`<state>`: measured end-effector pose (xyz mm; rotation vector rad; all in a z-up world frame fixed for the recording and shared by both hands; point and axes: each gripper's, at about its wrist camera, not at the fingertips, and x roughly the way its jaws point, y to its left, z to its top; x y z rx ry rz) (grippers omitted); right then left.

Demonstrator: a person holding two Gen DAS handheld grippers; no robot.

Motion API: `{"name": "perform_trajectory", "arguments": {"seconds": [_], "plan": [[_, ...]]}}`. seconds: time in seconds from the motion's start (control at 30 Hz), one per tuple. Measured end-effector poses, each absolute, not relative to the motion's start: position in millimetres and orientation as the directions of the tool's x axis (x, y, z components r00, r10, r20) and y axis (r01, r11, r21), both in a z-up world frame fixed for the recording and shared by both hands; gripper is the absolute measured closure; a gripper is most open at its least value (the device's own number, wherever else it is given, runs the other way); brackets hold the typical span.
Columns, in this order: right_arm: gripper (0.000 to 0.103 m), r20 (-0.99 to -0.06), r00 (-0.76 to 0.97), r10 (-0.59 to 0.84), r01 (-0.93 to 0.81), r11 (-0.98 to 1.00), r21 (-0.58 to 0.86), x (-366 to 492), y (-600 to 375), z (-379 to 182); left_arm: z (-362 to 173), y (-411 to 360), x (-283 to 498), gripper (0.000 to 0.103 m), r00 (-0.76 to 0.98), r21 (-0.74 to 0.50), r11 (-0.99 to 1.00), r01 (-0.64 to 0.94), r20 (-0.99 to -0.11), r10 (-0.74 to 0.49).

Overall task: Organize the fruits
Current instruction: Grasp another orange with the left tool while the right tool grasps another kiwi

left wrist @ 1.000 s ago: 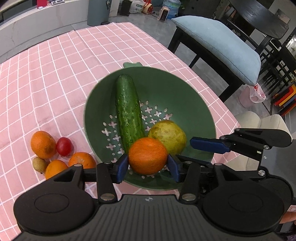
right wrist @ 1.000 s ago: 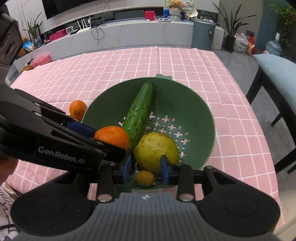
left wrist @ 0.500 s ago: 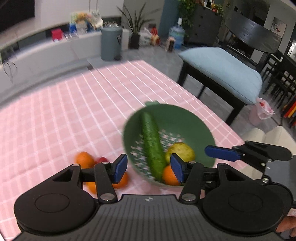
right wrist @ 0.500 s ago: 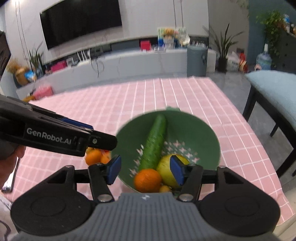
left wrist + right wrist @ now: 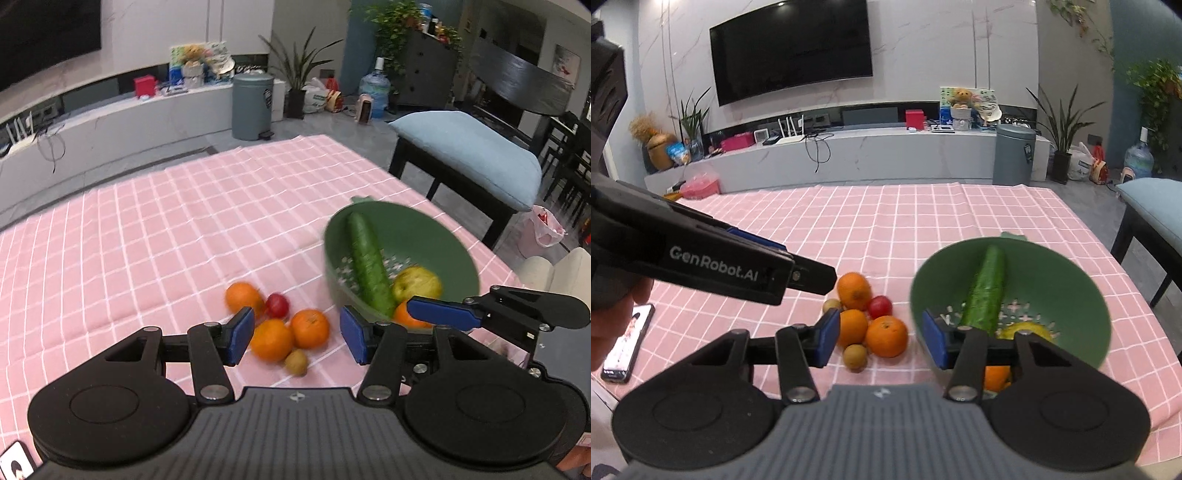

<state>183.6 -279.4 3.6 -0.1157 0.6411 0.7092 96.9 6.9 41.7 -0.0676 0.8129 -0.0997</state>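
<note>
A green colander [image 5: 458, 247] [image 5: 1071, 291] on the pink checked tablecloth holds a cucumber [image 5: 367, 266] [image 5: 986, 295], a yellow-green pear [image 5: 415, 284] and an orange [image 5: 404, 318] [image 5: 995, 376]. To its left lies a loose pile: three oranges [image 5: 271, 339] [image 5: 886, 336], a red tomato [image 5: 277, 304] [image 5: 879, 306] and small brown fruits [image 5: 295, 362] [image 5: 855, 356]. My left gripper [image 5: 297, 338] hovers open above the pile, holding nothing. My right gripper [image 5: 881, 341] is beside it, its jaws closing with nothing between the pads.
A phone [image 5: 626, 347] lies near the table's left front edge, by a hand. A dark chair with a blue cushion [image 5: 480, 155] stands off the table's right side. Bare tablecloth [image 5: 184, 221] stretches behind the fruit.
The left gripper let go of the orange and the right gripper let go of a small brown fruit, both into the colander. Both grippers then drew back and tilted up.
</note>
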Motion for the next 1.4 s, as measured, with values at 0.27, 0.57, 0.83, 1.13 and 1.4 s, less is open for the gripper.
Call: {"name": "perform_trajectory", "arguments": {"seconds": [0.27, 0.57, 0.83, 1.13, 1.4], "plan": [[0.068, -0.631, 0.576, 0.52, -0.641, 0.766, 0.047, 179.4, -252.0, -22.9, 4.5, 35.6, 94.4, 0.046, 0.635, -0.137, 0.99, 0.041, -0.761, -0.131], [0.07, -0.681, 0.535, 0.5, -0.624, 0.777, 0.08, 194.2, -233.0, -49.3, -31.0, 49.1, 102.9, 0.051, 0.613, -0.221, 0.975, 0.04, -0.764, -0.198], [0.074, -0.715, 0.499, 0.489, -0.611, 0.784, 0.11, 207.6, -225.5, -68.7, -46.7, 47.6, 123.0, 0.051, 0.595, -0.295, 0.955, 0.031, -0.762, -0.254], [0.081, -0.724, 0.464, 0.51, -0.618, 0.772, 0.148, 215.7, -219.5, -79.2, -58.7, 51.3, 137.9, 0.051, 0.57, -0.343, 0.939, 0.006, -0.771, -0.285], [0.084, -0.728, 0.454, 0.513, -0.619, 0.77, 0.156, 215.2, -217.7, -81.7, -61.4, 54.9, 138.2, 0.055, 0.571, -0.377, 0.926, -0.013, -0.763, -0.303]]}}
